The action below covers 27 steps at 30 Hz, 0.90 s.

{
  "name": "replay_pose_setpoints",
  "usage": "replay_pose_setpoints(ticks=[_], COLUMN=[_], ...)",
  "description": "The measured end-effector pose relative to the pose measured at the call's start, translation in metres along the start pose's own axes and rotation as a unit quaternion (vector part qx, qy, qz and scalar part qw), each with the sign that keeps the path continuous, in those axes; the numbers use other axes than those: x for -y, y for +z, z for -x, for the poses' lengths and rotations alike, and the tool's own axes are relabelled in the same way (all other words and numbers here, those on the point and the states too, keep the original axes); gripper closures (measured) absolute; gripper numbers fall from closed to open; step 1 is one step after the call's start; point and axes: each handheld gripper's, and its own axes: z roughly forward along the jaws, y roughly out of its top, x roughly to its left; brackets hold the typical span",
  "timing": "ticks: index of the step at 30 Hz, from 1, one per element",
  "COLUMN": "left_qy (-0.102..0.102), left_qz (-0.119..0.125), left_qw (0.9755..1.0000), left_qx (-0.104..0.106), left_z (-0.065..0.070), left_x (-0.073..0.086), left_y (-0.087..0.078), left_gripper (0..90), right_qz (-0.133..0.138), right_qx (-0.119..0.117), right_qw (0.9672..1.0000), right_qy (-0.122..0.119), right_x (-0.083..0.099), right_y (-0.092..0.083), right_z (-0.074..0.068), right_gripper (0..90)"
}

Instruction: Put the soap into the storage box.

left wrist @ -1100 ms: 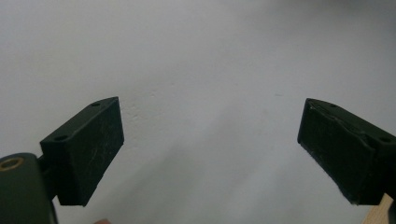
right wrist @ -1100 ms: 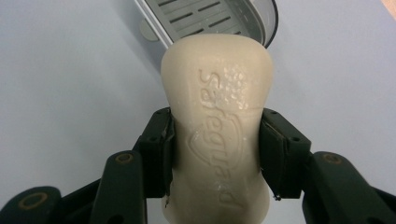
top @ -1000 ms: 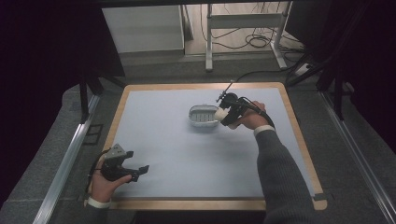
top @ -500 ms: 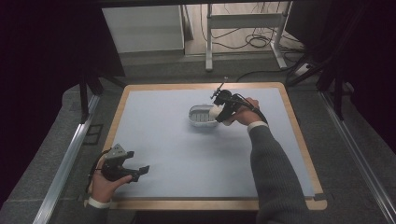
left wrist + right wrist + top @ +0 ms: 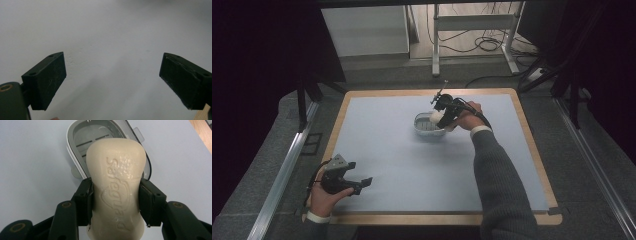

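Placement step in hand: right gripper (image 5: 115,202) pinching cream embossed soap bar (image 5: 116,187) above white oval plastic soap dish (image 5: 82,135) at worktop (image 5: 412,165) centre, 12 o'clock side. Left gripper (image 5: 112,82) spread, idle at 7 o'clock. Next judged: lowering into dish, then release.

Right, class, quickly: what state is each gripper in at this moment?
Left gripper: open, nothing between its jaws.
Right gripper: shut on the bar of soap, above the soap dish.

One soap bar (image 5: 116,192), clamped in right gripper (image 5: 116,202); one soap dish (image 5: 75,138) beyond it; two grippers, left gripper (image 5: 362,184) empty.
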Motion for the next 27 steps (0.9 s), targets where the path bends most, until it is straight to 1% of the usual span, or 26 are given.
replay_pose_setpoints(ticks=[1,4,5,6,7,8,9,10,11,12,15,18,20,21,22,24,26,27], left_qy=[0.0,-0.001,-0.002,-0.004,-0.006,-0.009,-0.008,-0.008,-0.009,-0.009,-0.006,-0.01,-0.01,-0.009,-0.009,-0.009,-0.008,-0.008], left_qz=[0.0,0.0,0.001,0.004,0.009,0.013,0.012,0.011,0.011,0.01,0.007,0.01,0.009,0.009,0.009,0.008,0.006,0.006], left_qw=[1.0,1.0,1.0,0.9999,0.9998,0.9997,0.9998,0.9998,0.9998,0.9998,0.9999,0.9998,0.9998,0.9998,0.9998,0.9999,0.9999,0.9999], left_qx=[0.0,0.001,0.003,0.01,0.016,0.018,0.015,0.013,0.013,0.013,0.014,0.014,0.013,0.012,0.012,0.011,0.012,0.012], left_z=[0.0,0.0,0.0,0.0,0.0,0.0,0.0,-0.001,-0.001,-0.001,-0.001,-0.001,-0.002,-0.002,-0.002,-0.002,-0.002,-0.002], left_x=[0.0,0.0,0.0,0.0,-0.001,-0.001,-0.001,-0.001,0.0,0.0,0.0,0.0,0.001,0.001,0.001,0.001,0.001,0.001], left_y=[0.0,0.0,0.0,-0.001,-0.002,-0.002,-0.002,-0.002,-0.001,-0.001,-0.001,0.0,-0.001,-0.001,-0.001,0.0,0.001,0.001], left_gripper=[7.6,7.6,7.6,7.6,7.6,7.6,7.6,7.7,7.6,7.6,7.6,7.6,7.6,7.7,7.6,7.7,7.7,7.7], right_qz=[-0.002,-0.005,-0.002,-0.003,-0.002,-0.002,-0.004,-0.003,-0.005,-0.004,-0.006,-0.005,-0.011,-0.013,-0.015,-0.014,-0.015,-0.015], right_qx=[0.002,-0.003,-0.002,-0.001,-0.004,-0.004,-0.006,-0.005,-0.006,-0.006,-0.01,-0.016,-0.012,-0.01,-0.008,-0.013,-0.011,-0.009], right_qw=[1.0,0.9999,0.9998,0.9998,0.9997,0.9997,0.9996,0.9995,0.9995,0.9992,0.9988,0.9985,0.9984,0.9981,0.9973,0.9975,0.9964,0.9965], right_qy=[-0.004,-0.012,-0.021,-0.02,-0.026,-0.026,-0.026,-0.031,-0.029,-0.038,-0.048,-0.052,-0.054,-0.059,-0.072,-0.067,-0.083,-0.081], right_x=[-0.001,-0.007,-0.009,-0.011,-0.015,-0.015,-0.017,-0.019,-0.021,-0.023,-0.027,-0.03,-0.031,-0.031,-0.031,-0.032,-0.032,-0.033], right_y=[0.001,0.002,0.003,0.004,0.005,0.005,0.007,0.008,0.01,0.012,0.017,0.023,0.028,0.03,0.032,0.036,0.038,0.038], right_z=[0.0,-0.001,0.001,0.0,0.001,0.001,0.001,0.001,0.0,0.0,-0.002,-0.003,-0.004,-0.004,-0.003,-0.004,-0.004,-0.005], right_gripper=[49.8,49.8,49.8,49.8,49.8,49.8,49.8,49.8,49.8,49.8,49.7,49.7,49.7,49.7,49.7,49.6,49.6,49.6])
